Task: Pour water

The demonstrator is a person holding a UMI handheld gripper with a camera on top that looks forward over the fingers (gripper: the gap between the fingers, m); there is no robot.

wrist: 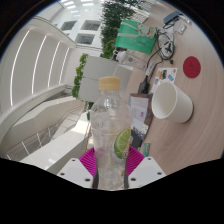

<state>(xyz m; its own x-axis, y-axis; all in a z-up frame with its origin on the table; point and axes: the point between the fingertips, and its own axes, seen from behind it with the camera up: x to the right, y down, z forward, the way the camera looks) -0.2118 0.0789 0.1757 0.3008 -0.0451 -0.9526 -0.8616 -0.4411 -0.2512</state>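
Observation:
A clear plastic water bottle with a yellow cap and a lime-slice label stands between my fingers, and the gripper is shut on it, the pink pads pressing both its sides. The whole scene appears tilted, with the bottle held above the wooden table. A white cup lies tipped in the view, beyond the bottle and to its right, its opening facing the bottle.
A red disc lies on the table beyond the cup. A green box with cables and a white box stand further back. Green plants rise behind, and white window frames fill the left side.

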